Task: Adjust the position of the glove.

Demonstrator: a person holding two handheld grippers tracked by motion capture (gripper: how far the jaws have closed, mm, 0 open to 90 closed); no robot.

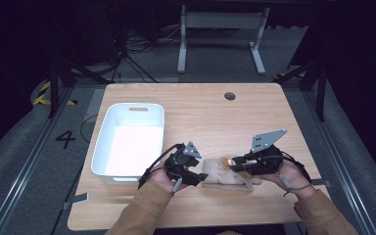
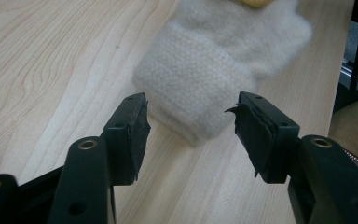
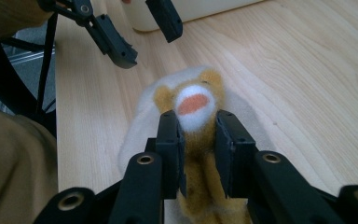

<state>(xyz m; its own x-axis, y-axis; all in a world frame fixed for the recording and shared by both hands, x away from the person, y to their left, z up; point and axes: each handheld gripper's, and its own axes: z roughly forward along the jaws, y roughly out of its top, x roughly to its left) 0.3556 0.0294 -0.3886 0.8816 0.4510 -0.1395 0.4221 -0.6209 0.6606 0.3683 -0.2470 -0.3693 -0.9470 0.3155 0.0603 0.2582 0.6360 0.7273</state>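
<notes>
From the high view, the wooden bench [image 1: 254, 112] carries a white tub [image 1: 127, 142] on its left half and a cream knitted mitten [image 1: 223, 177] near the front edge, lying between the two hands. The left gripper [image 1: 196, 177] sits just beside the mitten's left end; the right gripper [image 1: 235, 165] reaches over it from the right, and something small and orange-yellow shows at its tip, too small there to make out.

The right gripper view settles that: its two black jaws are clenched on a tan plush toy [image 3: 196, 140], one pad on each side, below a white muzzle with an orange patch. The toy lies on top of the mitten [image 3: 142, 126], whose pale edge spreads out around it. Farther off, the left gripper [image 3: 144, 35] hangs with a wide gap between its jaws, and the tub's wall [image 3: 200, 9] stands behind.

The left gripper view gives the mitten's [image 2: 200, 79] texture, fuzzy and ribbed at the cuff, which points toward the jaws. Those jaws stand released, the cuff just ahead of them and possibly between the tips, not pressed. A yellow scrap at the top edge is probably the toy [image 2: 256, 3]
</notes>
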